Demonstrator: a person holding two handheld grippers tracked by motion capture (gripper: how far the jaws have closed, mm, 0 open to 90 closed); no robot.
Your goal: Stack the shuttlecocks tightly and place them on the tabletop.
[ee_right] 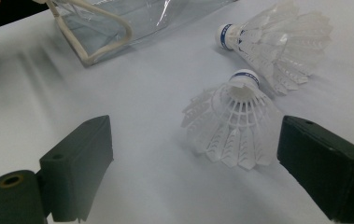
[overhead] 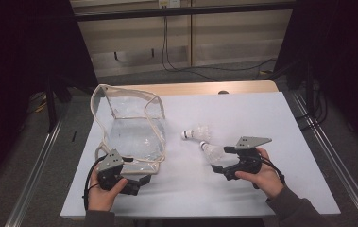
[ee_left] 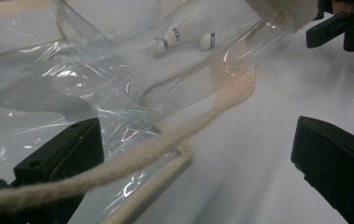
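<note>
On the smooth white table (overhead: 271, 118), a floppy clear plastic bag (overhead: 134, 132) with cream woven trim lay left of centre, and two feathery white shuttlecocks with blue-banded round cork tips rested just to its right, the nearer shuttlecock (ee_right: 233, 126) just beside the farther shuttlecock (ee_right: 277, 37). Right of the bag, the right gripper (ee_right: 193, 172) stood with its blocky black jaws spread wide, the nearer shuttlecock lying between them untouched. At the bag's near edge, the left gripper (ee_left: 198, 172) was likewise wide apart, the bag's rope-like cream strap (ee_left: 174, 140) draped across its left jaw.
</note>
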